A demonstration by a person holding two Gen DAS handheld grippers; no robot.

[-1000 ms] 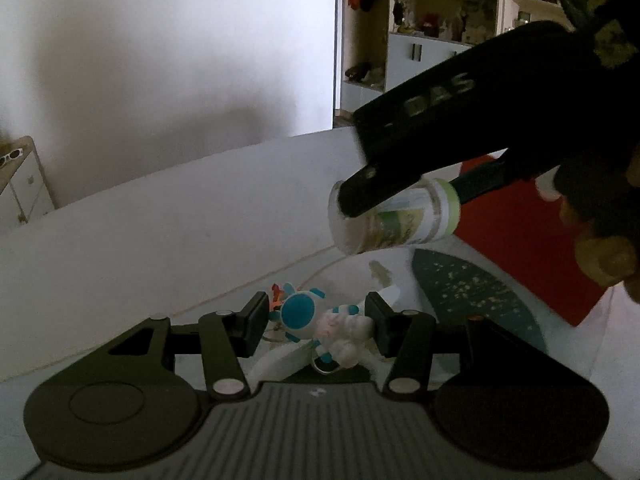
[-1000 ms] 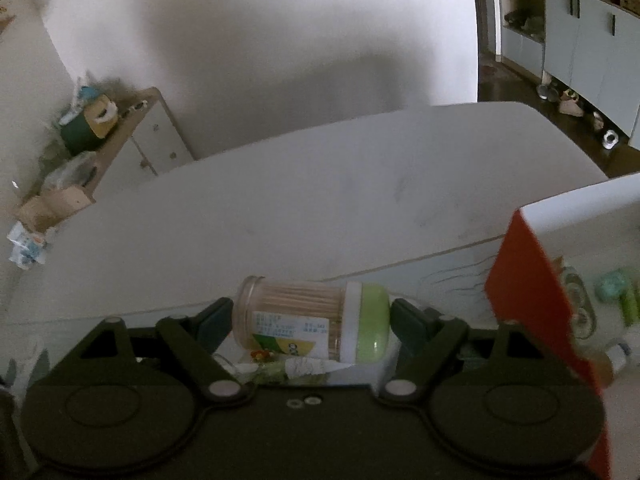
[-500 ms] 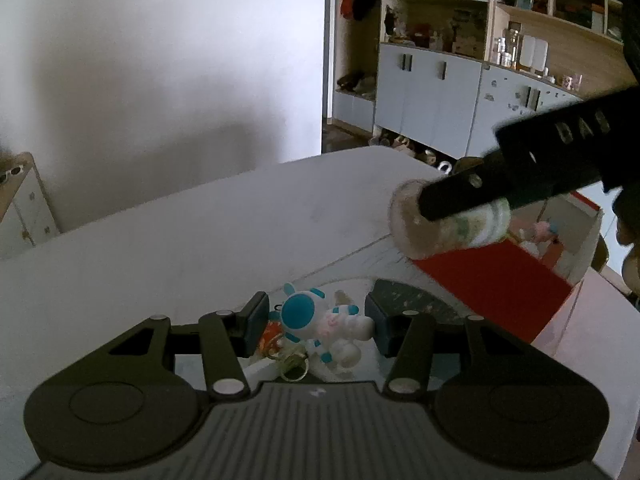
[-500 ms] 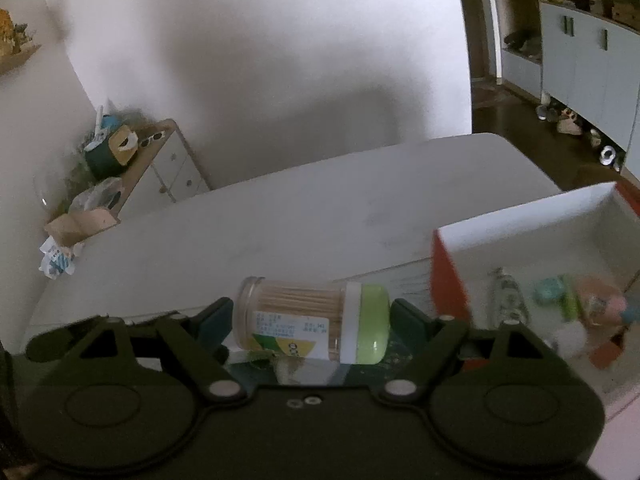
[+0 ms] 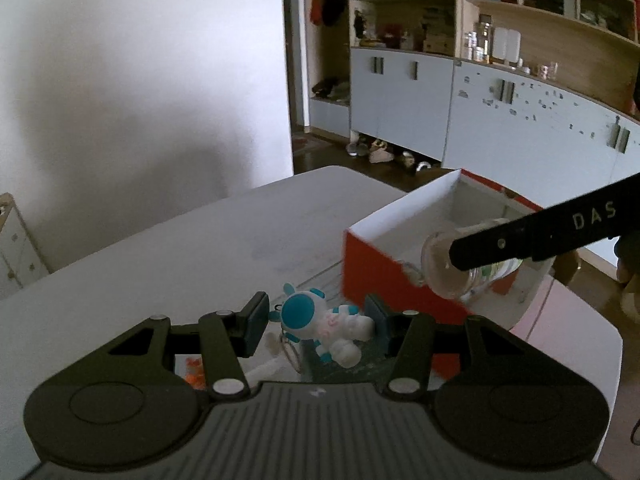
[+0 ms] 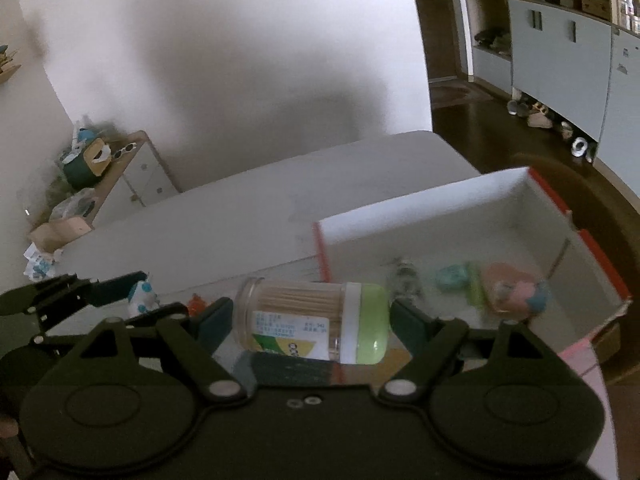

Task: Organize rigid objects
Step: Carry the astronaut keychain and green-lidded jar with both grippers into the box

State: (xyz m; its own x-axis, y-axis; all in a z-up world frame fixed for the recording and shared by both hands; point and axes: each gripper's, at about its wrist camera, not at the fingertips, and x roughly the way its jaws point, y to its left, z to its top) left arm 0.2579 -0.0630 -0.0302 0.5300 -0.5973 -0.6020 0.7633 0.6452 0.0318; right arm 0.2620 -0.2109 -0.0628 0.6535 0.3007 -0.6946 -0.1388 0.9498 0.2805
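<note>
A white and blue astronaut toy (image 5: 304, 316) sits between the pads of my left gripper (image 5: 317, 322), which is shut on it, above the white table (image 5: 180, 248). My right gripper (image 6: 312, 320) is shut on a clear toothpick jar (image 6: 296, 304) with a green lid, held sideways. In the left wrist view that jar (image 5: 444, 276) hangs by the near corner of the red box (image 5: 384, 276), with one right finger (image 5: 532, 236) crossing it. The box (image 6: 400, 208) is white inside and holds several small items. The left gripper's astronaut (image 6: 140, 298) shows at the right view's left.
Small orange pieces (image 5: 194, 370) and a dark green mat (image 5: 340, 372) lie on the table under the left gripper. The table's far right edge (image 5: 612, 336) is near the box. A low drawer unit (image 6: 136, 172) with clutter stands by the wall.
Both grippers have swung right and risen with their loads. The red box has come fully into both views, and the jar now hangs at the box's near corner.
</note>
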